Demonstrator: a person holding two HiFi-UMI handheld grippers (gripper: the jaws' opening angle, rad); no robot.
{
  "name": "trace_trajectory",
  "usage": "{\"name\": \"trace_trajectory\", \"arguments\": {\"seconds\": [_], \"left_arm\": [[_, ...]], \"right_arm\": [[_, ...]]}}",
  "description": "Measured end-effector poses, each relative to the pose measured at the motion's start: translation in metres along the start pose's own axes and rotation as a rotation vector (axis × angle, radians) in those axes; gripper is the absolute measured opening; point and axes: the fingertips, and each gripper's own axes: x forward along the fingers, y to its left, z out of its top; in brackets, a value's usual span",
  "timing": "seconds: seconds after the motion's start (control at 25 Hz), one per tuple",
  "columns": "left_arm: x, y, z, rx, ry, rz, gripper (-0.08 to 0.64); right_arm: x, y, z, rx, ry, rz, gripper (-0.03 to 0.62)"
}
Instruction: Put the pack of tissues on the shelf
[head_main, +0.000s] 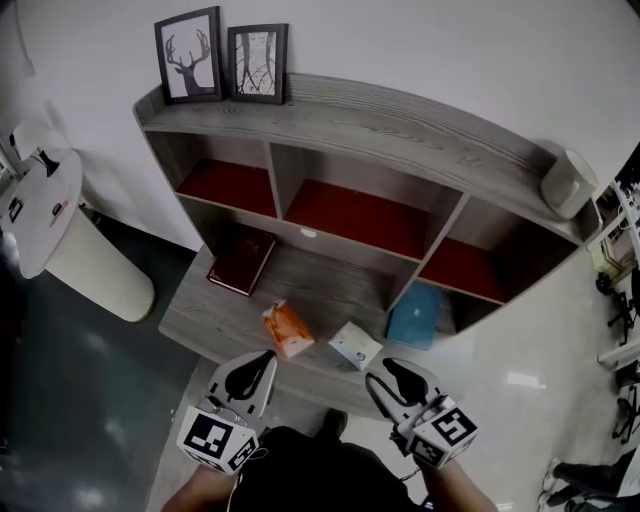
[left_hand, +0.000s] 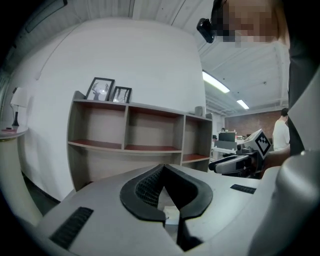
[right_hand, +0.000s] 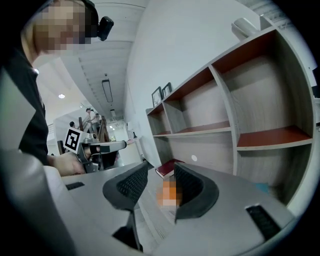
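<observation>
On the shelf (head_main: 400, 120) a book (head_main: 241, 260) lies left, a pack (head_main: 287, 329) middle, a box (head_main: 355, 346) right. Two frames (head_main: 188, 56) stand atop.

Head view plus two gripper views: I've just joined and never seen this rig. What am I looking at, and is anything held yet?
No robot arm: a person holds a two-jaw tool in each hand. The head view looks down from the person's head; each gripper view rides on its tool, looking along the jaws. The left tool is shut and empty. The right tool stands open, gripping nothing; the orange pack shows beyond its jaws. On the shelf unit's lower ledge lie a dark red book, that orange pack, a white-and-blue box and a blue pack.
</observation>
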Motion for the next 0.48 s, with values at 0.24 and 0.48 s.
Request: {"name": "trace_trajectory", "arguments": {"seconds": [0.24,0.48], "left_arm": [[0.045,-0.002,-0.003,-0.025,0.016,-0.025,0.012],[0.083,0.004,-0.011,-0.027,0.040,-0.067,0.012]], "right_arm": [[0.009,-0.043,-0.023,0.004,0.076,-0.016,0.141],[0.034,-0.073,-0.062,-0.006,0.208,-0.038,0.198]]}}
